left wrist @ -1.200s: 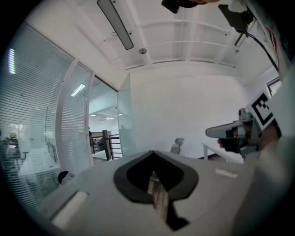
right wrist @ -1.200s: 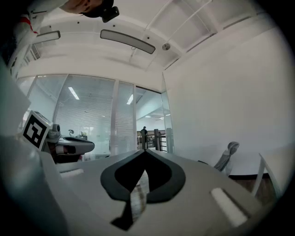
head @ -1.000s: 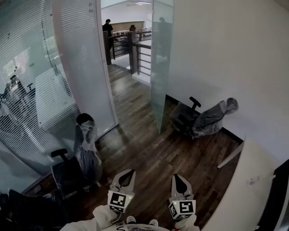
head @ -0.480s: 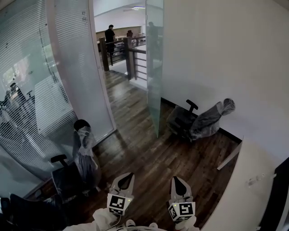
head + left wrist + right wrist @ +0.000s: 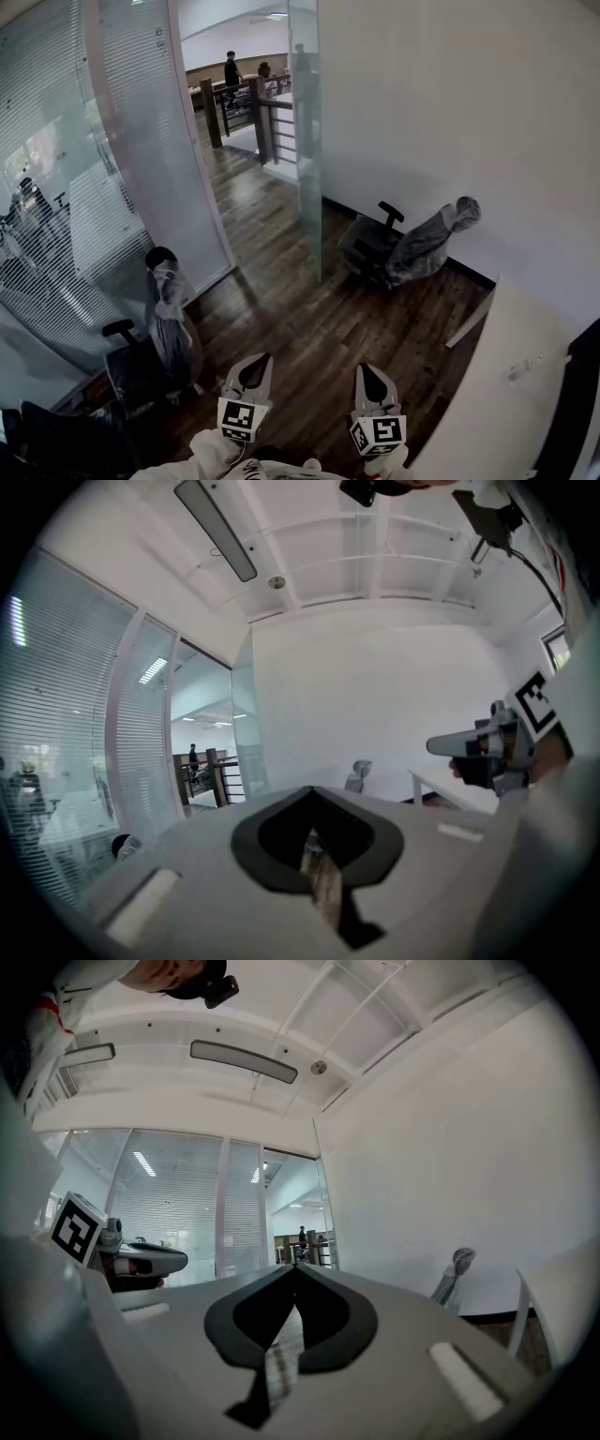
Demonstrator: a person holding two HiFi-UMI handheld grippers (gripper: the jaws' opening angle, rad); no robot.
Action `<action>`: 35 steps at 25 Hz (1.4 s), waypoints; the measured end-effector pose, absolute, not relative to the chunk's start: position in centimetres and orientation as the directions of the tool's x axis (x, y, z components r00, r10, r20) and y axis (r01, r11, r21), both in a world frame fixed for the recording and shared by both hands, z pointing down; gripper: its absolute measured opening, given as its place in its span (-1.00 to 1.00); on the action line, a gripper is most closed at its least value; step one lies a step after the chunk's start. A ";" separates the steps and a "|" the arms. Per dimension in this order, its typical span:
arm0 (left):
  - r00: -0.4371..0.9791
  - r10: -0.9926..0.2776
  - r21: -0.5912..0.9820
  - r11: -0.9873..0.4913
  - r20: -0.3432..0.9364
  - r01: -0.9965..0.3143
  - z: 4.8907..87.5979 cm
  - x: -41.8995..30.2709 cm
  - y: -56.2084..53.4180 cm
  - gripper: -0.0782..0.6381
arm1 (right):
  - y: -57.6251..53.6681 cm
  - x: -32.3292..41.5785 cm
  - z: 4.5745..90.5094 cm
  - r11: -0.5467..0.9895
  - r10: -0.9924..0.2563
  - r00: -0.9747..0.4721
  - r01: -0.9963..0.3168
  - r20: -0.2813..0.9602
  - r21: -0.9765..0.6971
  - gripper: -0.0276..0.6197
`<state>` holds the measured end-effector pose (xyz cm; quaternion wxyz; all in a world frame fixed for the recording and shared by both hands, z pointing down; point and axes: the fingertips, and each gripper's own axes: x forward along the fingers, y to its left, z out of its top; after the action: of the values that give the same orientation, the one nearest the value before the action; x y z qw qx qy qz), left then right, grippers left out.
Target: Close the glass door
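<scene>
Across the wood floor, glass door: swung open into the room, edge-on, well apart from both grippers.
Left gripper: jaws together, empty.
Right gripper: jaws together, empty.
Risk: closed tips may skid off smooth glass, and a hard shove could slam it.
Wrapped chair: just behind the door, probably clear of its swing.
Second wrapped chair: crowds the left of the path.
</scene>
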<state>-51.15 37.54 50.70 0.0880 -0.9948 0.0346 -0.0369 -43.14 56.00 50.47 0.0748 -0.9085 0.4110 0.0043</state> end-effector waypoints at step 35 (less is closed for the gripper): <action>0.993 -0.094 -0.128 -0.988 0.065 -0.085 52.9 -40.9 27.4 -0.78 | 45.7 -32.7 52.8 -0.640 -0.767 0.641 -0.763 0.018 -0.092 -0.90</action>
<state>-40.94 27.42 52.90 0.0629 -0.9964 0.0449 -0.0356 -32.71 45.70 52.81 0.0380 -0.9051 0.4226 -0.0279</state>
